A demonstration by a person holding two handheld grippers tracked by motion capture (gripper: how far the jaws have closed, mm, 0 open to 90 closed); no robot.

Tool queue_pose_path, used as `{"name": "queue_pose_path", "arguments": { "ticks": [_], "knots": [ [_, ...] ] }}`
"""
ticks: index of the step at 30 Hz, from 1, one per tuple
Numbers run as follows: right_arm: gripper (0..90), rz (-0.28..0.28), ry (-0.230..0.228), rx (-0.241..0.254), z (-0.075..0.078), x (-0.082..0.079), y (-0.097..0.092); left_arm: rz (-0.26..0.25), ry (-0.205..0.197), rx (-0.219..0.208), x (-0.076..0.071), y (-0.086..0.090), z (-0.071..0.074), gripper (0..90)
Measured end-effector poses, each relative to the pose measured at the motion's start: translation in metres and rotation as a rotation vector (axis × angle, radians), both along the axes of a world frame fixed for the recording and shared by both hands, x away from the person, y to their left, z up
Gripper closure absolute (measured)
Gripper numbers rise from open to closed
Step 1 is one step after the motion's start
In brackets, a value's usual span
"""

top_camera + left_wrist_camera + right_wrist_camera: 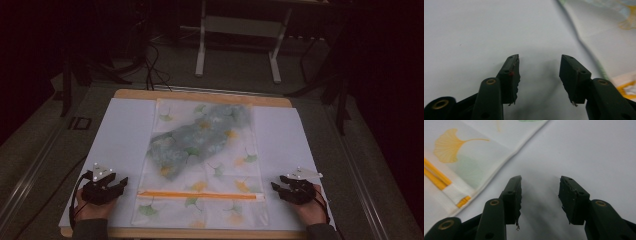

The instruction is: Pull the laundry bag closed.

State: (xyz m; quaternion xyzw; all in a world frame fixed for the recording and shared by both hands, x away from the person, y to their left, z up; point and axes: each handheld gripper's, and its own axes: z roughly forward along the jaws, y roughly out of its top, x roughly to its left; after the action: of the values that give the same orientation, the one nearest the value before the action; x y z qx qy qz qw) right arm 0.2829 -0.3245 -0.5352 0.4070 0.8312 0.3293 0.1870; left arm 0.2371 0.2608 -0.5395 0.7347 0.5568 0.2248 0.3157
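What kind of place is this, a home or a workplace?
Probably a lab or recording room, not a home: a table under a white sheet, cables on the floor, and a bare metal stand behind.

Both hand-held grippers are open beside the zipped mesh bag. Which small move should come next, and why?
Probably bring the right hand-held gripper inward to the orange zipper's end at the mesh bag's right edge. Both it and the left hand-held gripper rest open and empty on the white sheet, apart from the bag, which looks zipped shut with a grey cloth inside.

High view dim, dark-edged — both gripper views bright, softly shadowed, far edges blurred.
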Motion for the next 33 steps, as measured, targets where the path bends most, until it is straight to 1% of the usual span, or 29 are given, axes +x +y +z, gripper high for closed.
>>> {"name": "queue_pose_path", "arguments": {
  "ticks": [2,4,8,11,12,14,16,22,26,27,30,33],
  "knots": [
    [52.8,0.013,0.002,0.002,0.000,-0.001,0.002,-0.005,-0.008,-0.007,-0.001,0.000,0.001,51.5],
    [52.8,0.020,0.001,-0.007,0.000,-0.001,0.004,-0.012,-0.005,-0.016,-0.001,0.001,0.002,53.0],
    [53.0,0.037,0.001,-0.009,0.001,-0.001,0.005,-0.022,0.003,-0.020,-0.001,0.003,0.002,54.4],
    [52.8,0.044,0.004,-0.002,0.001,-0.001,0.005,-0.025,0.005,-0.021,-0.001,0.004,0.002,54.4],
    [52.8,0.057,0.003,0.002,0.002,-0.001,0.005,-0.035,0.006,-0.020,-0.002,0.004,0.003,54.4],
    [53.0,0.064,0.002,0.006,0.002,-0.002,0.005,-0.036,0.005,-0.022,-0.002,0.003,0.003,54.4],
    [53.5,0.082,0.002,0.013,0.004,-0.002,0.007,-0.044,0.004,-0.029,-0.002,0.003,0.004,54.7],
    [54.1,0.110,0.000,0.014,0.005,-0.004,0.013,-0.063,0.007,-0.039,-0.002,0.003,0.005,55.2],
    [55.2,0.132,-0.005,0.017,0.006,-0.005,0.016,-0.068,0.010,-0.030,-0.002,0.002,0.005,55.1],
    [55.6,0.147,-0.001,0.014,0.006,-0.005,0.018,-0.071,0.010,-0.018,-0.003,0.001,0.006,54.9],
    [55.8,0.161,0.000,0.011,0.007,-0.005,0.020,-0.078,0.009,-0.017,-0.003,0.000,0.006,54.8],
    [55.9,0.190,0.009,0.018,0.008,-0.005,0.027,-0.088,0.011,-0.007,-0.003,-0.001,0.007,54.8]
  ]
}}
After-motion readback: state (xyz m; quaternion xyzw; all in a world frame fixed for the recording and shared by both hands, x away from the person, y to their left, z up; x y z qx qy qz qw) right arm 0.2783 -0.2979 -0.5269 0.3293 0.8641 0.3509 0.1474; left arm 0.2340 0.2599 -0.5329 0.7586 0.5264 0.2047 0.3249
